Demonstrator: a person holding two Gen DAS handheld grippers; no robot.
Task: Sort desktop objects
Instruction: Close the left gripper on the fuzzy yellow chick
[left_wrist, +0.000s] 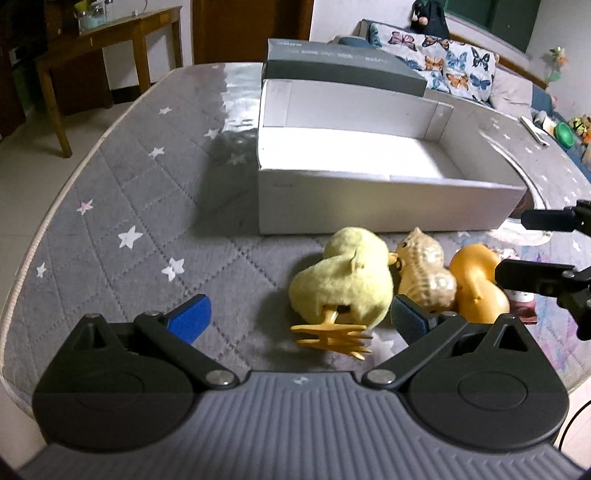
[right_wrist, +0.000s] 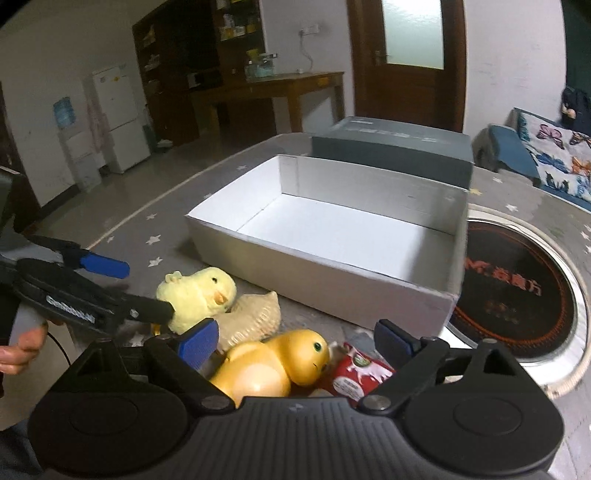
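Fuzzy plush chick (left_wrist: 341, 278), glossy rubber duck (right_wrist: 273, 363), rigid white box (right_wrist: 325, 273), both hand-held grippers (left_wrist: 301, 315) (right_wrist: 295, 338) apart

Plush chick (left_wrist: 341, 282): pale yellow, fuzzy, orange feet, lying on its side on the grey starred cover; peanut toy (left_wrist: 424, 273): beige, ribbed, touching the chick; rubber duck (right_wrist: 273, 365): glossy orange-yellow, on its side, just beside the peanut; small carton (right_wrist: 360, 376): red and white, lying by the duck; box (right_wrist: 332, 273): white, open, empty, behind the toys
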